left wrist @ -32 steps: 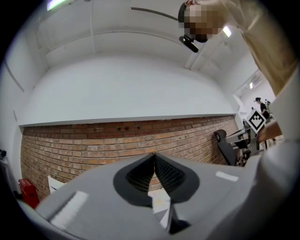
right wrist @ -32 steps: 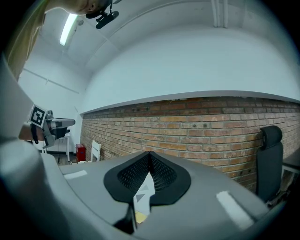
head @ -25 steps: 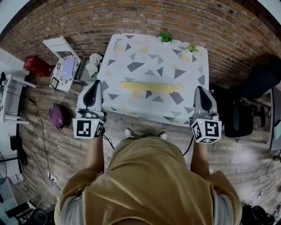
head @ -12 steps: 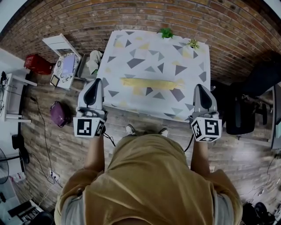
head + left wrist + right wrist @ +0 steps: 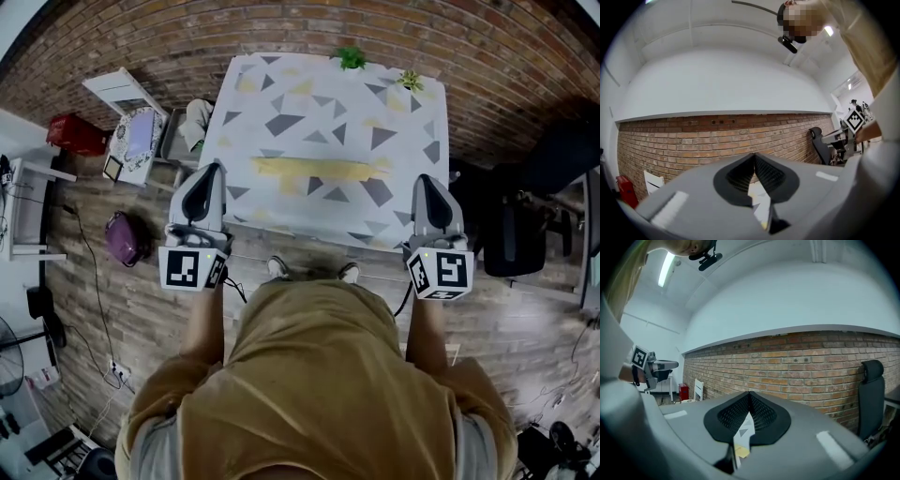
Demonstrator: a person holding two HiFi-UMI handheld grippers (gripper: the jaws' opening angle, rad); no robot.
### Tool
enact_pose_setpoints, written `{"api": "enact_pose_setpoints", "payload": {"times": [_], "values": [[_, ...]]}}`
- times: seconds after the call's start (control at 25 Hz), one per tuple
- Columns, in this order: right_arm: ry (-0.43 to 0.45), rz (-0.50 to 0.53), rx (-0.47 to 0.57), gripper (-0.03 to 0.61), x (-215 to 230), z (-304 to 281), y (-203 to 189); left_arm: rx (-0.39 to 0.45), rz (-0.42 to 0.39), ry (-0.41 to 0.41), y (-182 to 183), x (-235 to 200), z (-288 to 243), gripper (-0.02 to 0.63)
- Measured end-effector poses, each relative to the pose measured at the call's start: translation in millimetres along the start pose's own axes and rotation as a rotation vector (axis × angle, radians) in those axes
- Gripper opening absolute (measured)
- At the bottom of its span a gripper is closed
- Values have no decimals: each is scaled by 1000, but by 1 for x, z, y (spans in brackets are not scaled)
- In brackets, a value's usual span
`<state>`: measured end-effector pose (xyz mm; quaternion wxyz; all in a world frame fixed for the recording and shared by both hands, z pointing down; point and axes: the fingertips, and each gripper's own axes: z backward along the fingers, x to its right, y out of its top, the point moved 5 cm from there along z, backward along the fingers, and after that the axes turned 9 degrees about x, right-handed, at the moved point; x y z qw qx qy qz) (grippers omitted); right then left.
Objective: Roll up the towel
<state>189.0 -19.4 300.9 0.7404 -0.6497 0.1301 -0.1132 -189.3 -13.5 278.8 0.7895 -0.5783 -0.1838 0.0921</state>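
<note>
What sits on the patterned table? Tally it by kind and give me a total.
Yellow towel: 1
Small green plants: 2
Total: 3

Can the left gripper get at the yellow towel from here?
Probably yes: nothing stands between the left gripper and the yellow towel on the table, though its jaws are shut.
</note>
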Motion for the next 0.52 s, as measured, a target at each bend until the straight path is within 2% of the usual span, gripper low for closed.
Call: {"api": "enact_pose_setpoints", "payload": {"times": [0.52], "values": [[2, -6, -11, 3, 9, 4, -4, 4, 4, -39, -2, 17, -20, 63]]}}
